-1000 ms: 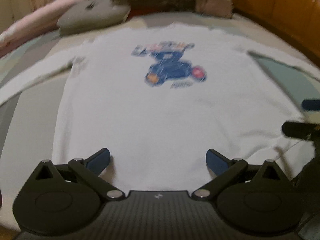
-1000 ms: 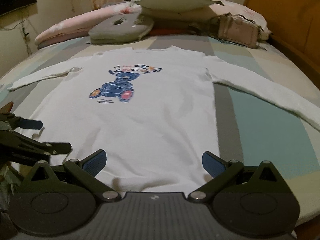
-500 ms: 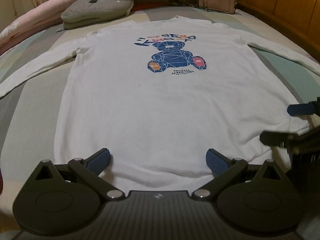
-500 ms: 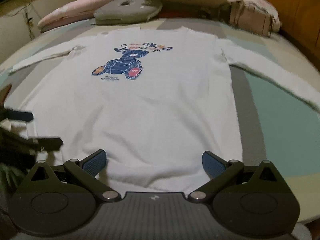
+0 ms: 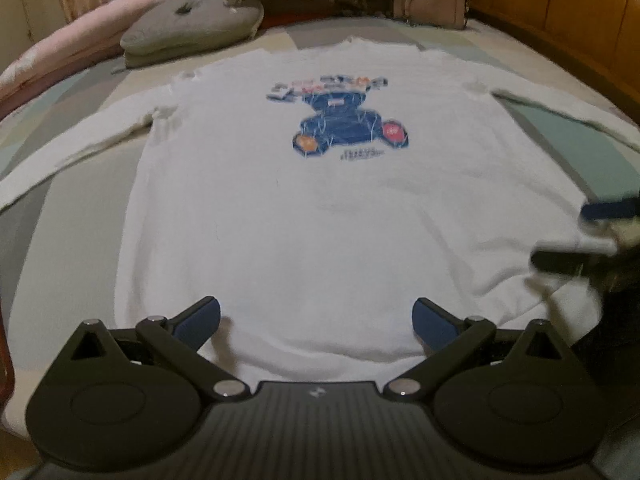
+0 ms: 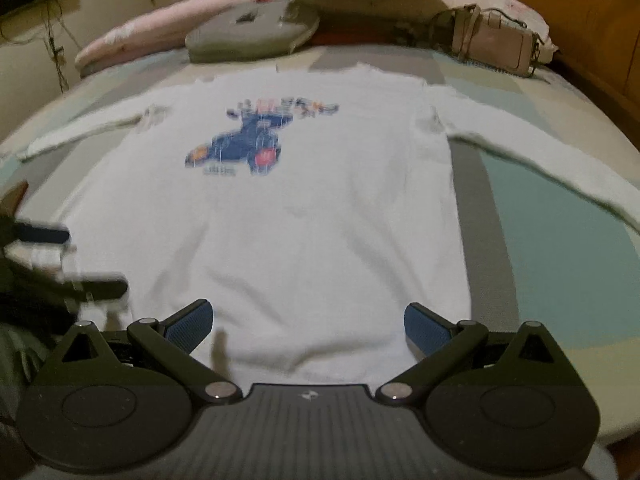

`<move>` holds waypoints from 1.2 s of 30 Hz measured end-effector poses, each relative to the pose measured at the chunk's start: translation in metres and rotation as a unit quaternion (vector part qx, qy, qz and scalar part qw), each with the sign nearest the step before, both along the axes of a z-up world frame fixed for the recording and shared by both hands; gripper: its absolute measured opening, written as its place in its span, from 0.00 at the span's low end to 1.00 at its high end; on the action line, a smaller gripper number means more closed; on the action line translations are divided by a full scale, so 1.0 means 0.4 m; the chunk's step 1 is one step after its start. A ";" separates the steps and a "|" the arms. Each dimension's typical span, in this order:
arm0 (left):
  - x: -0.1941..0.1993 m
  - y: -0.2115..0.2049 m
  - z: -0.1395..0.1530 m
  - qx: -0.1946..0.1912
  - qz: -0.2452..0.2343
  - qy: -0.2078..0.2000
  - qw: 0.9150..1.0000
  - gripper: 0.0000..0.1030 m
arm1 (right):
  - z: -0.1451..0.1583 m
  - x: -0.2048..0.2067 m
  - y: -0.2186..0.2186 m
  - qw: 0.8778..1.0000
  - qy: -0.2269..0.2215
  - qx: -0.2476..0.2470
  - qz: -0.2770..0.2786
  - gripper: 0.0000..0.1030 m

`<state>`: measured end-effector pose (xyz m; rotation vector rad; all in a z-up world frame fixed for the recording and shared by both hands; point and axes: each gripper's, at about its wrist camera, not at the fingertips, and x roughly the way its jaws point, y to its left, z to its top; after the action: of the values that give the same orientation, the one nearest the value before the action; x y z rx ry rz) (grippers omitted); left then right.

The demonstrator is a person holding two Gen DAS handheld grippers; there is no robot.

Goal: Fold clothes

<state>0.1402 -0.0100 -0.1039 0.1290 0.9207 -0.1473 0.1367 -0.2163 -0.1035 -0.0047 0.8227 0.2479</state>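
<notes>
white sweatshirt (image 5: 320, 220) flat on bed (image 6: 560, 240), hem by both grippers' wide-open, empty jaws.

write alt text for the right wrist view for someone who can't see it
A white long-sleeved shirt with a blue bear print lies flat, sleeves spread, on a striped bed. The right hand-held gripper is open over its hem, and the left hand-held gripper shows blurred at the left edge. Pillows and a beige bag sit behind.

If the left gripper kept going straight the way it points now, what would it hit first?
Probably the hem of the white sweatshirt lying flat on the bed. The left gripper is open, angled down at the cloth just ahead. Its height above it is unclear.
</notes>
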 end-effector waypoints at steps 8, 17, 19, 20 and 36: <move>-0.009 0.014 -0.009 -0.019 0.005 -0.001 1.000 0.99 | 0.008 0.124 0.017 0.999 -0.015 0.021 0.020 1.00; -0.006 0.019 -0.010 -0.021 0.005 0.000 1.000 0.99 | -0.040 0.150 -0.041 1.000 -0.001 0.021 -0.020 1.00; -0.006 0.014 -0.005 -0.017 0.007 0.000 1.000 0.99 | -0.023 0.128 -0.058 0.999 -0.001 0.046 -0.021 1.00; -0.006 0.012 -0.003 -0.015 0.008 0.000 1.000 0.99 | -0.016 0.114 -0.061 0.998 -0.003 0.055 -0.014 1.00; 0.101 -0.006 0.133 -0.028 -0.032 -0.064 0.997 0.99 | 0.011 0.066 -0.125 0.995 -0.016 0.089 -0.035 1.00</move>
<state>0.1806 -0.0122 -0.0506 0.1154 0.7843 -0.2208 0.1630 -0.2661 -0.0990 0.1867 0.7656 0.2535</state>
